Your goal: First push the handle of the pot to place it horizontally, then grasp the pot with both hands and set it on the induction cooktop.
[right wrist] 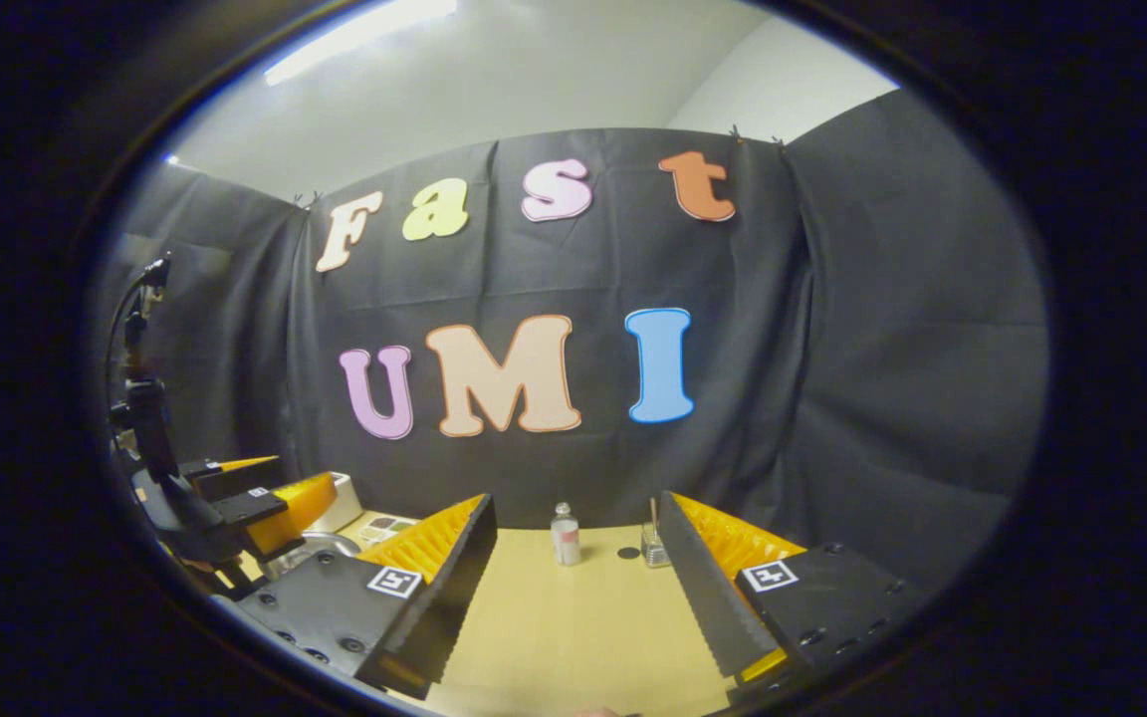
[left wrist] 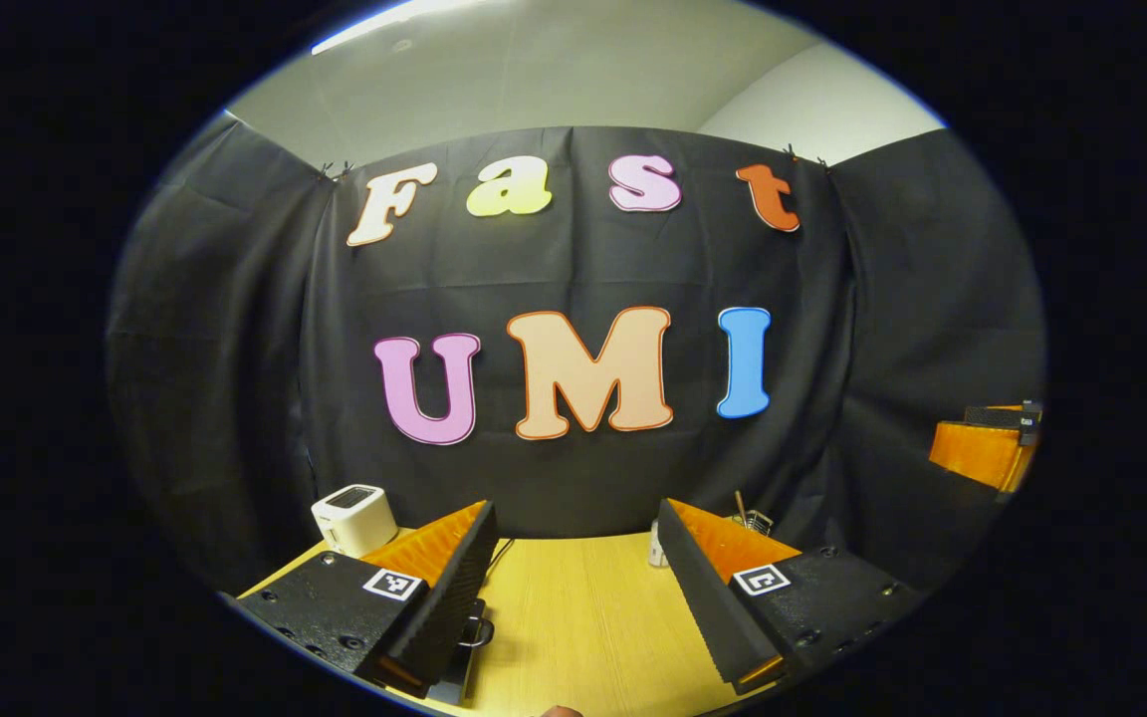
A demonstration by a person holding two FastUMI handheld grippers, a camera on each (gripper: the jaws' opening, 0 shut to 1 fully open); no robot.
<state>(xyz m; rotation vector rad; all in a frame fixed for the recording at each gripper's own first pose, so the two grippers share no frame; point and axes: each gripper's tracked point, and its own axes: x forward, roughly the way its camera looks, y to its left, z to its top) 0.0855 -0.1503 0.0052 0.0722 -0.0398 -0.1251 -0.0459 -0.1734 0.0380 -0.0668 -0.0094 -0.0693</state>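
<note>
Right gripper view: pot [right wrist: 307, 551] left of fingers [right wrist: 454, 588].

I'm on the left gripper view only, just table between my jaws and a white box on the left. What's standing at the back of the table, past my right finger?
Observer: In the right gripper view a small clear bottle stands upright near the table's far edge, apart from a glass jar with a stick in it.
Operator: Anything between them?
Observer: A small dark round disc lies flat on the table between the two.
Operator: Where does my gripper sit from over there?
Observer: The left gripper is at the far left, jaws apart, and a curved metal rim shows just below it, possibly the pot.
</note>
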